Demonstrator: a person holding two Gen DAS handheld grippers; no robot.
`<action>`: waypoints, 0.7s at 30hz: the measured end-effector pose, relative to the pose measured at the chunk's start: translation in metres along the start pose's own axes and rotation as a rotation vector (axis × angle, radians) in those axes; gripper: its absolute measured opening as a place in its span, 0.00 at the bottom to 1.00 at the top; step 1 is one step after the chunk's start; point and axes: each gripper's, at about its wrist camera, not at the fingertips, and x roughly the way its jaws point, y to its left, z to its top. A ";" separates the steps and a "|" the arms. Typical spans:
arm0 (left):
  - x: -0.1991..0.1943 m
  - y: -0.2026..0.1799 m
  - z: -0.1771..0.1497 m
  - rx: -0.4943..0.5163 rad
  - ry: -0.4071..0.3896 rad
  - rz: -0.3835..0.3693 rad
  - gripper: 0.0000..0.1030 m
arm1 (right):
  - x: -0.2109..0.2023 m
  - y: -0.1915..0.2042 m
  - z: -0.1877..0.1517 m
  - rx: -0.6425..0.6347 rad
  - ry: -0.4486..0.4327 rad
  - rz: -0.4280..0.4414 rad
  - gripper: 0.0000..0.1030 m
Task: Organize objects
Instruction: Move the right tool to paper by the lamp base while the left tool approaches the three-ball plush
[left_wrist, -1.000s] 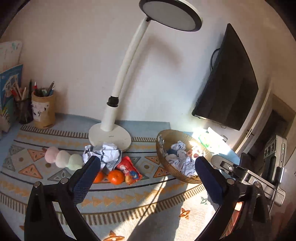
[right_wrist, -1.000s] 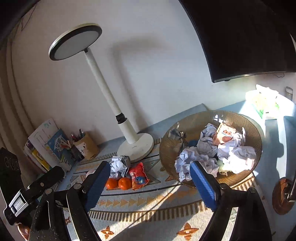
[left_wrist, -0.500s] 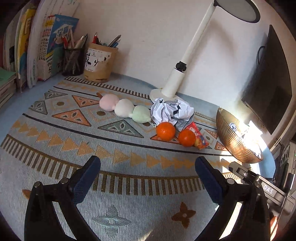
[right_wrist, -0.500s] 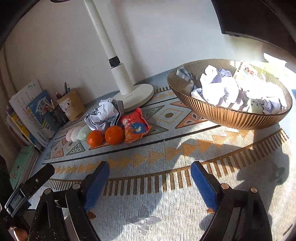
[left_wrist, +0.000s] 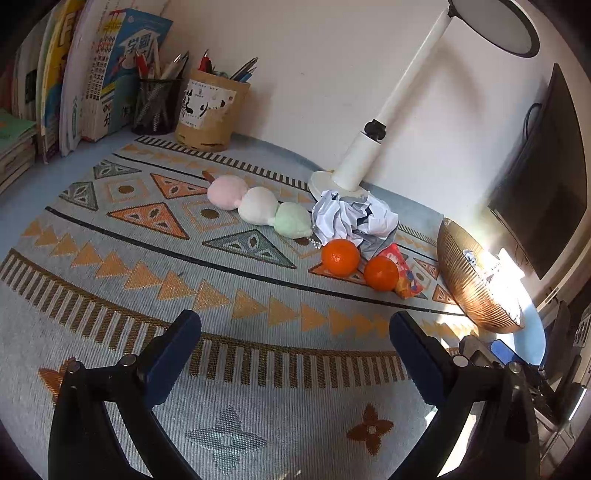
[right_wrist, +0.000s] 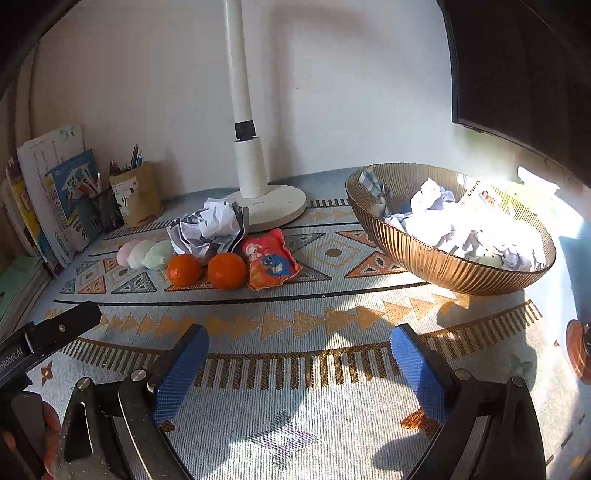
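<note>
Only the right wrist view shows the bowl's (right_wrist: 436, 262) crumpled paper (right_wrist: 432, 206).

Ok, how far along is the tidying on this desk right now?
Partly done: the bowl already holds crumpled paper. Nothing is in hand; the left gripper and right gripper are both open and empty. Left on the mat: a paper ball, two oranges, a snack packet and the plush dango.

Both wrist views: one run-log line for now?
left gripper open, empty | right gripper open, empty | oranges, paper on mat | bowl holds paper
</note>
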 end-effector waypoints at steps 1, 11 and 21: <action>0.001 0.001 0.000 -0.009 0.006 -0.003 0.99 | -0.001 0.002 0.000 -0.011 -0.004 -0.006 0.98; 0.002 0.007 0.000 -0.049 0.013 -0.009 0.99 | 0.009 -0.003 0.000 0.004 0.046 -0.053 0.98; 0.000 0.022 0.001 -0.138 0.017 -0.031 0.99 | 0.015 -0.010 -0.001 0.035 0.092 -0.076 0.98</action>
